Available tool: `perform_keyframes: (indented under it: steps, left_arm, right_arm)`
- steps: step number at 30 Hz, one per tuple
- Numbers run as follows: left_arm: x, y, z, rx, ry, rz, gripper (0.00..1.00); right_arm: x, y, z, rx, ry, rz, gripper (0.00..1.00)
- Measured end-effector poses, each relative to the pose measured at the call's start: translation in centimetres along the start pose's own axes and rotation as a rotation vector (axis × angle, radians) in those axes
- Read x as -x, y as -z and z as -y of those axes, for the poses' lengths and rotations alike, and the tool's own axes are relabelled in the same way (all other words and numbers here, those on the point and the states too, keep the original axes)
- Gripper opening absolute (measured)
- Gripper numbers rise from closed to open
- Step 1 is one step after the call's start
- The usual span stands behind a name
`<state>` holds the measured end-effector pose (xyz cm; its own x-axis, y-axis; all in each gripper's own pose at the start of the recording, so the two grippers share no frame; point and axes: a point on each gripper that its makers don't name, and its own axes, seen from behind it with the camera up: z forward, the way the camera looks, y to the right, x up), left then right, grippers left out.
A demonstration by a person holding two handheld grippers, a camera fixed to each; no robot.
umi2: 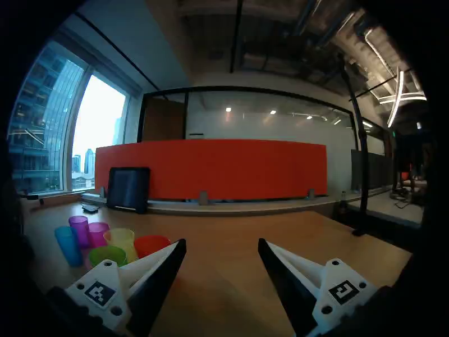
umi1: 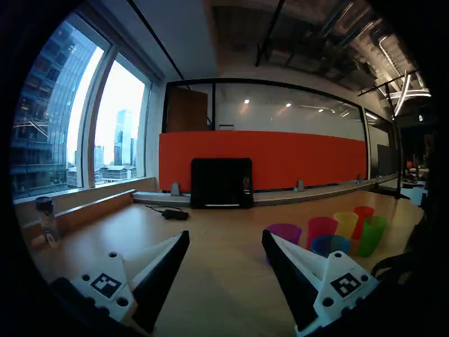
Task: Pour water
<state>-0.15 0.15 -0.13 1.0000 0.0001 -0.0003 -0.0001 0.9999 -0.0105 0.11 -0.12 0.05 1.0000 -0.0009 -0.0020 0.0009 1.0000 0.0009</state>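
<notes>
A clear bottle (umi1: 46, 222) with a dark cap stands upright by the window-side edge of the bench (umi1: 224, 281), well apart from everything else on it. Whether it holds water cannot be told.

In the left gripper view, the plastic cups (umi1: 321, 227) stand close together toward the opposite side of the bench: purple, pink, yellow, red, green and blue, all upright with their mouths up. In the right gripper view the same cups (umi2: 120, 238) are bunched just beyond the left finger.

The left tool (umi1: 224, 233) hangs over bare wood with its fingers spread wide and nothing between them. Its right fingertip sits in front of the purple cup. The right tool (umi2: 221, 242) is likewise spread wide and grips nothing.

Along the far edge of the bench a black screen (umi1: 221, 182) leans against an orange partition (umi1: 292, 159). A small black adapter (umi1: 174, 214) with its cable lies just in front of the screen. Tall windows (umi1: 115, 135) run along the bottle's side.
</notes>
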Motion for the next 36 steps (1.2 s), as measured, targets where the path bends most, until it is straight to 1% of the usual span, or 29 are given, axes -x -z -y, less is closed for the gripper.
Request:
perform_keyframes:
  steps: [36]
  left_arm:
    - [-0.02,-0.05,0.07,0.0,0.0,0.0,0.96]
  right_arm:
    - [0.22,0.11,-0.08,0.0,-0.001,0.003,0.99]
